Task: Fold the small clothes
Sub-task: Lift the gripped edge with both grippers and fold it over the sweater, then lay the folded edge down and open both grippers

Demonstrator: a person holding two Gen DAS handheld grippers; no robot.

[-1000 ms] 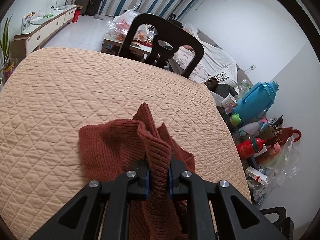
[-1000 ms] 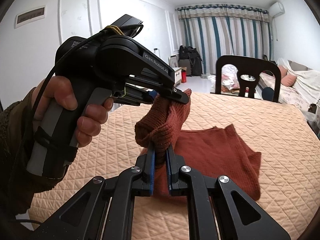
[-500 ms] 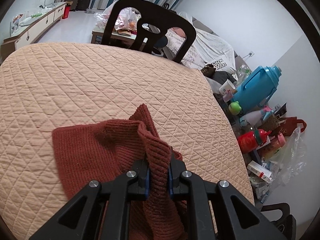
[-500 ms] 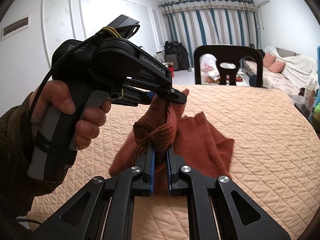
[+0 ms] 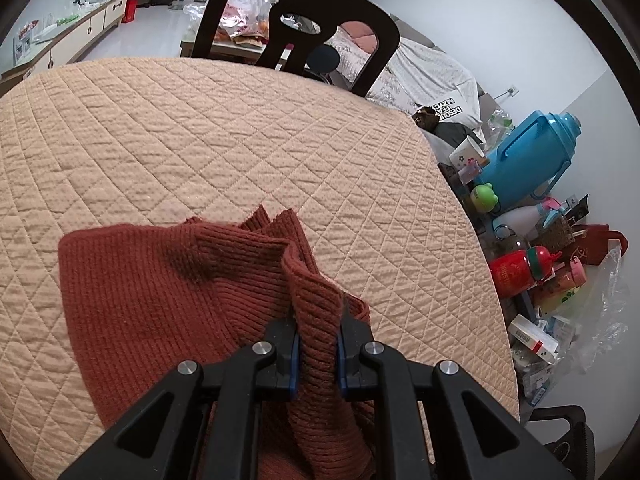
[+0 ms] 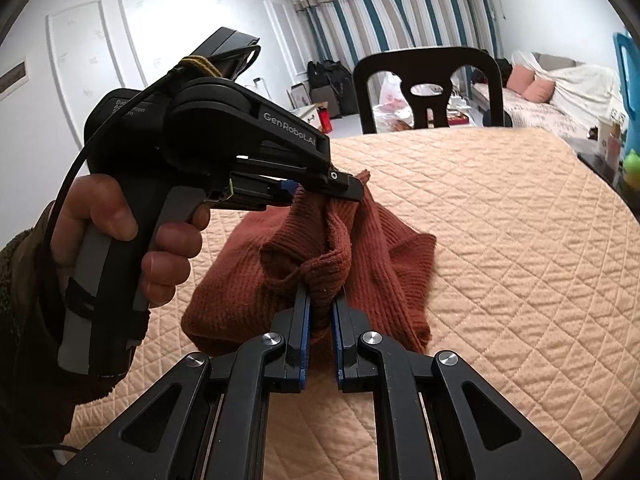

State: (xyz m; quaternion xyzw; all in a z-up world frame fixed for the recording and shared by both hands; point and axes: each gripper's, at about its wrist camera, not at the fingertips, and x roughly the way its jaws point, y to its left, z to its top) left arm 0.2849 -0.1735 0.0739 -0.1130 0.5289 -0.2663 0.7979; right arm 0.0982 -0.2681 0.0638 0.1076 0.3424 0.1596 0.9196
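Right wrist view: the right gripper (image 6: 320,312) is clamped on a bunched edge of the rust-red ribbed knit garment (image 6: 384,256), and the left gripper (image 6: 352,192) pinches another edge just above it. The rest sags onto the peach quilted table cover (image 6: 520,240). With the two pinches so close together, the fold risks landing crumpled, and the thick bunches could slip out of the pads.

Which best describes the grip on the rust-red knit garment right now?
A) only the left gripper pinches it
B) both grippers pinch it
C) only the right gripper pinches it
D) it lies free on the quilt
B: the left gripper and the right gripper each have rust-red knit garment bunched between closed pads, above the quilt.
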